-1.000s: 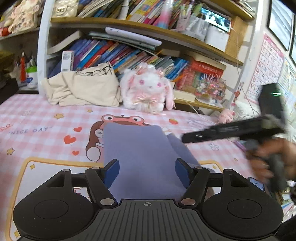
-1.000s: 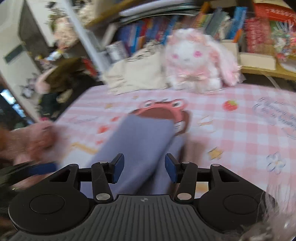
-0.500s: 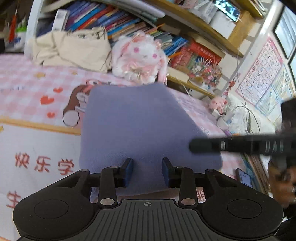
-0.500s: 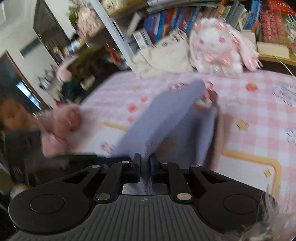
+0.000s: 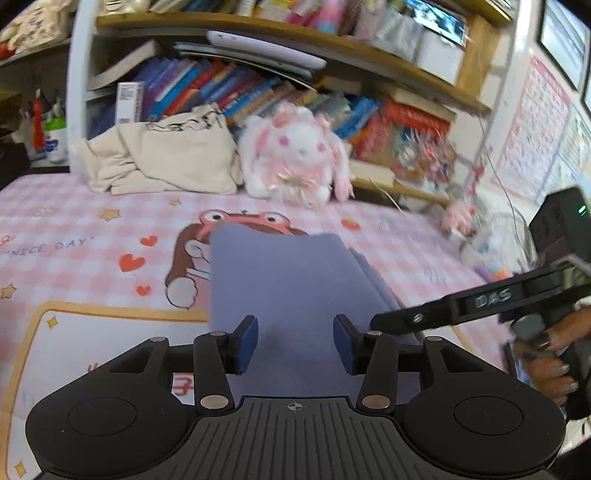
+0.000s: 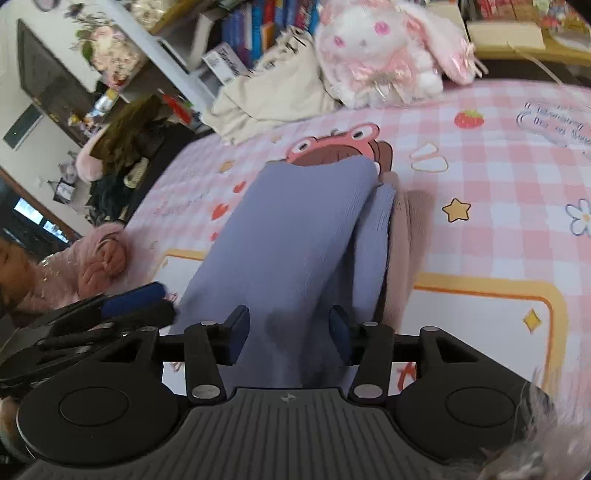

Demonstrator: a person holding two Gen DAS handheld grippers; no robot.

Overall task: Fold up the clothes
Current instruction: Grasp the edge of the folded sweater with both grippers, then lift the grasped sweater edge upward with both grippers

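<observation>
Folded lavender garment at frame centre on our pink checked mat, our left gripper and right gripper partly parted, jaws just reopened, pads clear of the cloth.

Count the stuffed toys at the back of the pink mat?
1 clearly: a white and pink plush bunny at the mat's far edge, against the bookshelf, beside a cream cloth bag. A small pink blur further right may be another; too blurred to tell.

- I see the lavender-blue garment folded into a long strip, lying flat on the pink checked sheet.
- Its layered edges stack along one side.
</observation>
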